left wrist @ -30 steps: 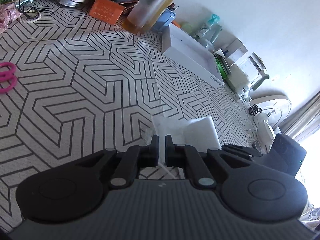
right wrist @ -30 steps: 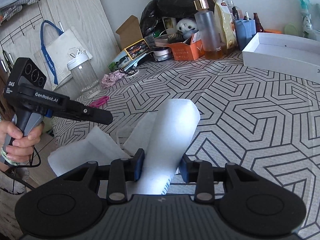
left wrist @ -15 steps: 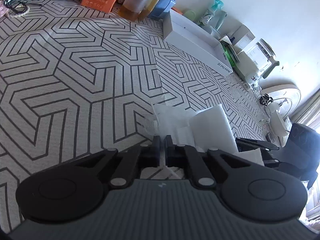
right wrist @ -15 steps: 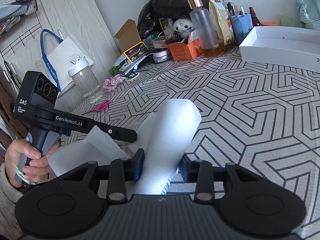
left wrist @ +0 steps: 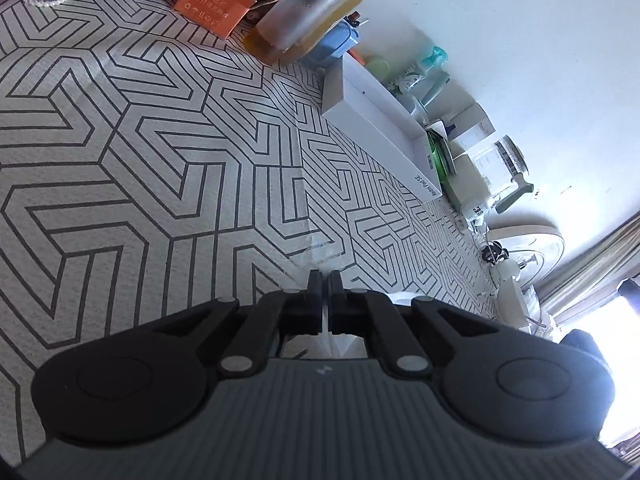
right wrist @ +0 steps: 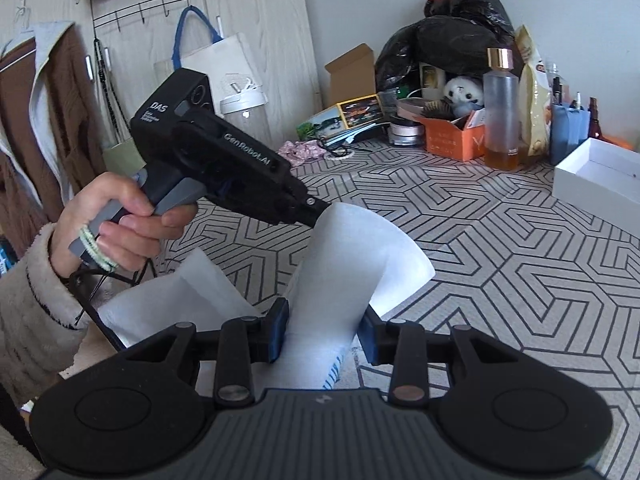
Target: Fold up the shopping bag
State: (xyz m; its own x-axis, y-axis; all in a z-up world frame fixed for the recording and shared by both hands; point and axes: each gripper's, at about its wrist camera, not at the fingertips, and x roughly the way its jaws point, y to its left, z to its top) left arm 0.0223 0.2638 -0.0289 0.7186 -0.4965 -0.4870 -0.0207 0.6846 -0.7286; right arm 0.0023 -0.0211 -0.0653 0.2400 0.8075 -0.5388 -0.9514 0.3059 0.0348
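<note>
White and thin, the shopping bag (right wrist: 352, 264) is a soft, slightly see-through plastic strip with a patch of blue print near the end closest to the right camera. It is gathered into a long band that lies on the patterned table (right wrist: 500, 240) near its front edge, its long axis running from the right hand-held gripper (right wrist: 324, 330) away toward the clutter along the table's far edge, leaning a little to the right. A looser flap (right wrist: 188, 292) of the same bag spreads out to the left, toward the table's left edge.

The right hand-held gripper has its jaws part-way spread with the band between them — the left pad touches the plastic, while the right one seems to stand just clear of it, so I cannot tell whether it is truly pinching.

The left hand-held gripper (left wrist: 324, 280), held in a hand (right wrist: 116, 224) with a fluffy cream sleeve, has just been closing and now stands pressed together on a thin fold of the bag — in the right wrist view its tip meets the band's far left corner, which is lifted off the table.
</note>
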